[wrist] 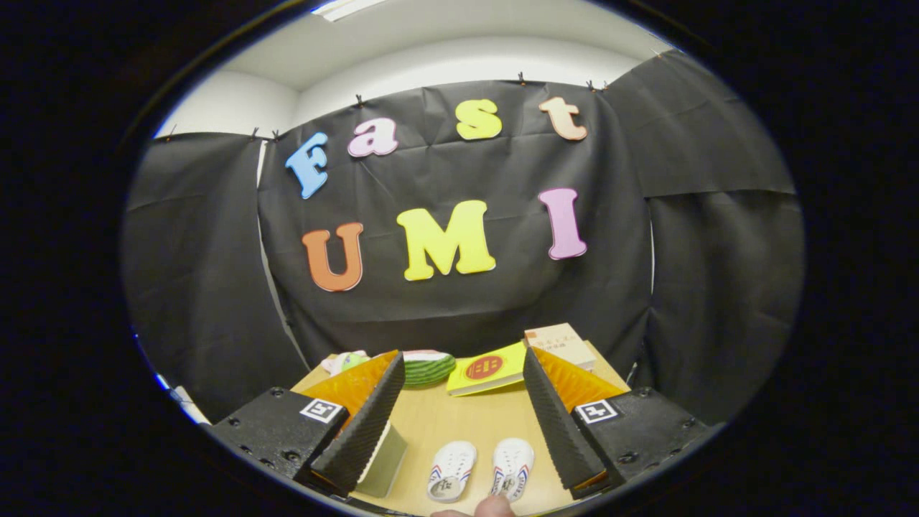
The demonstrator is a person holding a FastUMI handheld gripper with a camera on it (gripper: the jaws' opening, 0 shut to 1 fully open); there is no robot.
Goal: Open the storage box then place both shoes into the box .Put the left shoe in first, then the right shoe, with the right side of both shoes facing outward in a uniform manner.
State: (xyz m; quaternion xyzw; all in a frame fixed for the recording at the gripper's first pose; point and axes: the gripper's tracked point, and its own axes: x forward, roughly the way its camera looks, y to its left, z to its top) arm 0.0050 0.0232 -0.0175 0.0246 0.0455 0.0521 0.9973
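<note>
Two small white shoes stand side by side on the wooden table, toes pointing away: the left shoe and the right shoe. My gripper is held above and behind them, open, with nothing between its ribbed black fingers. The shoes lie low between the fingers, closer to me than the tips. A pale greenish box shows partly behind the left finger, beside the left shoe. A fingertip of a person's hand is just in front of the right shoe.
Beyond the fingertips at the table's far edge lie a yellow book, a tan boxed book, a green striped watermelon-like toy and a pinkish-green soft item. Black cloth walls close the booth.
</note>
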